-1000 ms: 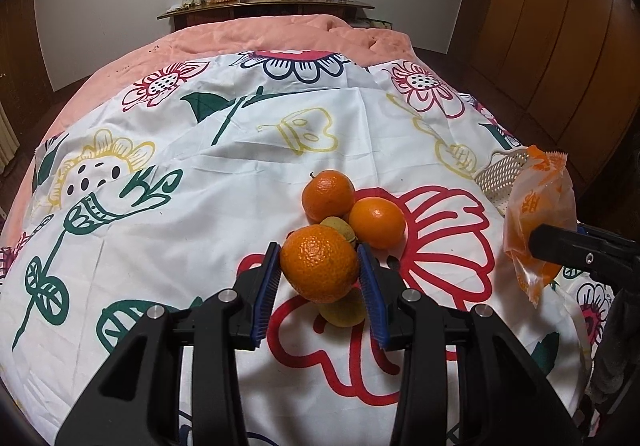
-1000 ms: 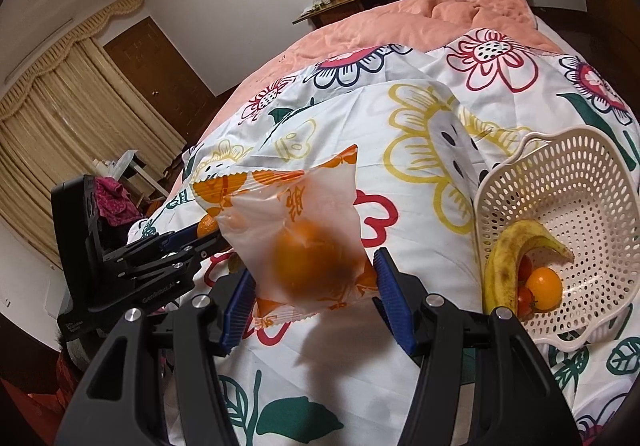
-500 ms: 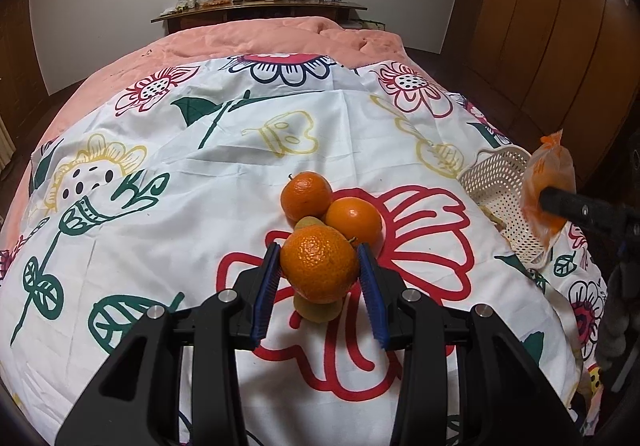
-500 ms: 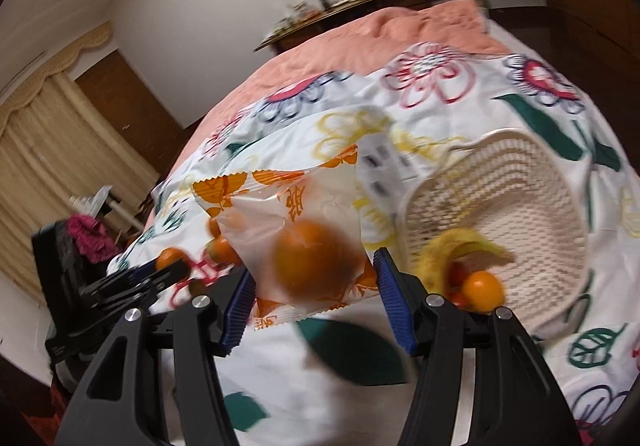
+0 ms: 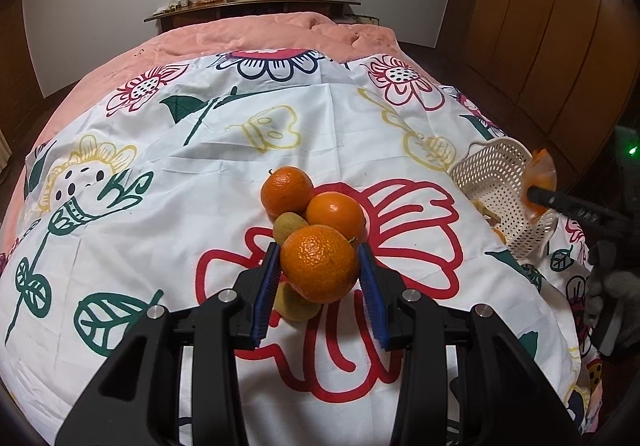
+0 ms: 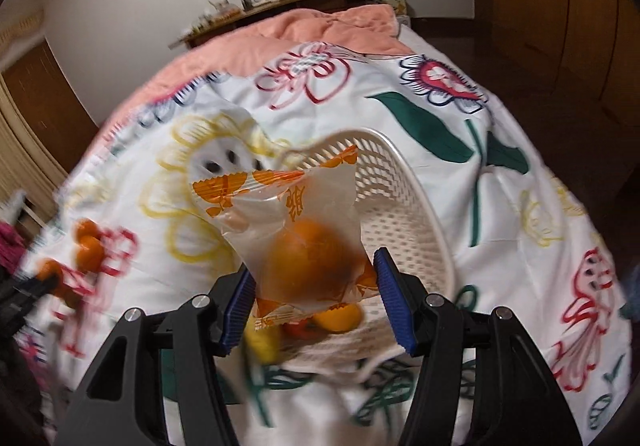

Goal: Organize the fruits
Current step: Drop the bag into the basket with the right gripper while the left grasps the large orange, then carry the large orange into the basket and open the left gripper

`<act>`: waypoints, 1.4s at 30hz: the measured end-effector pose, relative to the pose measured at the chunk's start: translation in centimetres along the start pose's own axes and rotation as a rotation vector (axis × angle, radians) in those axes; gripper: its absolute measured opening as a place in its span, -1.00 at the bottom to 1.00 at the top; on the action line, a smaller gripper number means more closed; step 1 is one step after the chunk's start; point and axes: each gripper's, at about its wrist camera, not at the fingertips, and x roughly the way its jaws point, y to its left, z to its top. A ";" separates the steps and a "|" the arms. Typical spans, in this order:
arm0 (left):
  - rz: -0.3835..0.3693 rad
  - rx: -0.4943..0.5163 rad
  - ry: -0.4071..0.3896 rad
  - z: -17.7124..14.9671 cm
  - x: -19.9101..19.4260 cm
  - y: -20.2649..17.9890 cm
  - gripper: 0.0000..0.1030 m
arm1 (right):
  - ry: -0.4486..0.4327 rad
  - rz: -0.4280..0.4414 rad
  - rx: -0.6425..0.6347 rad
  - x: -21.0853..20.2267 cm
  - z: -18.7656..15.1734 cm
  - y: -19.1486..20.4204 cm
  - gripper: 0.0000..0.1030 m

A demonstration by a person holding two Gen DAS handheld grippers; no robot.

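My left gripper (image 5: 319,268) is shut on an orange (image 5: 319,264) and holds it above the flowered sheet (image 5: 160,230). Below it lie two more oranges (image 5: 286,191) (image 5: 335,212) and two yellow-green fruits (image 5: 289,226). My right gripper (image 6: 312,278) is shut on a bagged orange (image 6: 310,262) in a clear and orange wrapper, held over the white basket (image 6: 404,205). The basket holds a banana (image 6: 262,340), a small orange fruit (image 6: 338,318) and something red (image 6: 298,330). In the left wrist view the basket (image 5: 496,175) is at the right with the bagged orange (image 5: 538,185) above it.
The bed has a pink quilt (image 5: 260,33) at its far end and a shelf of small items (image 5: 252,1) behind it. Wooden wardrobe doors (image 5: 552,25) stand to the right. The basket sits close to the bed's right edge.
My right gripper has swung right with the bagged orange, from beside the basket to over it. My left gripper still holds its orange and has risen and pulled back a little.
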 end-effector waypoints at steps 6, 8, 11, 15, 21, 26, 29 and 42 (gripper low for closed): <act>-0.002 0.009 0.002 0.0 0.1 -0.4 -0.22 | 0.065 -0.054 -0.012 2.8 -1.1 -0.6 0.14; -0.002 0.010 0.003 0.1 0.1 -0.5 -0.22 | 0.065 -0.075 -0.025 3.1 -1.4 -0.5 0.15; -0.003 0.010 0.004 0.1 0.1 -0.6 -0.22 | 0.051 -0.072 -0.025 3.1 -1.3 -0.3 0.24; -0.006 0.015 0.004 0.1 0.0 -0.9 -0.22 | 0.017 -0.088 -0.012 2.6 -1.0 -0.5 0.28; -0.011 0.031 0.002 0.6 -0.2 -2.0 -0.22 | -0.037 -0.055 0.021 0.9 -1.2 -0.9 0.28; -0.015 0.053 0.003 1.1 -0.2 -3.4 -0.22 | -0.087 -0.012 0.063 -0.8 -1.6 -1.4 0.29; -0.020 0.070 0.009 1.4 0.1 -4.5 -0.22 | -0.121 0.011 0.090 -1.7 -1.6 -2.1 0.30; -0.068 0.173 0.024 4.4 2.7 -11.5 -0.22 | -0.201 0.057 0.235 -3.5 -2.9 -7.3 0.39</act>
